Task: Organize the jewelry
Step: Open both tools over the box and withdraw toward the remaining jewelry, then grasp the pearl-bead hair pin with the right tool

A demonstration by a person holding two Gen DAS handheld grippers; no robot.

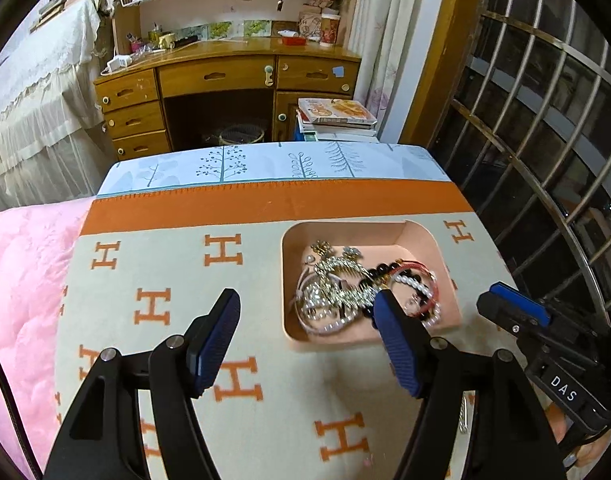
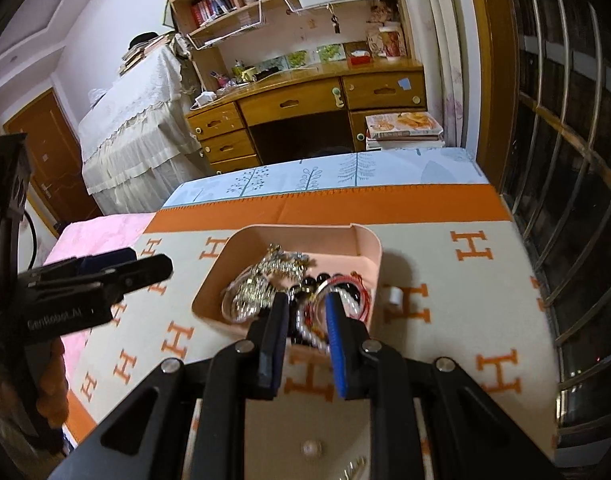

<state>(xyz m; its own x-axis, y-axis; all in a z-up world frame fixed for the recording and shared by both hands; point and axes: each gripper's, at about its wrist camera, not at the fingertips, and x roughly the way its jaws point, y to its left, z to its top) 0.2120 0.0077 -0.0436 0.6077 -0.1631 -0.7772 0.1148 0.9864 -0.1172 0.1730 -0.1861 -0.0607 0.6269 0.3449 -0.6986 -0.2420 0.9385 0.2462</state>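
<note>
A pink tray [image 1: 429, 240] [image 2: 369, 248] sits on the H-patterned blanket and holds a tangle of jewelry: gold and rhinestone pieces [image 1: 329, 280] [image 2: 261, 284], pearl strands [image 1: 415, 286], black beads and red cord bangles [image 2: 357, 292]. My left gripper [image 1: 305, 316] [image 2: 145, 266] stands wide open over the blanket at the tray's near left corner, nothing between its fingers. My right gripper [image 2: 305, 304] [image 1: 501, 300] hovers over the tray's near edge, jaws a narrow gap apart. Nothing shows pinched in them.
A small white piece [image 2: 393, 296] lies on the blanket right of the tray. A loose pearl [image 2: 309, 448] and a metal pin [image 1: 463, 420] lie near me. A pink quilt [image 1: 25, 264] is left, window bars [image 1: 545, 160] right, and a wooden desk [image 1: 225, 76] behind.
</note>
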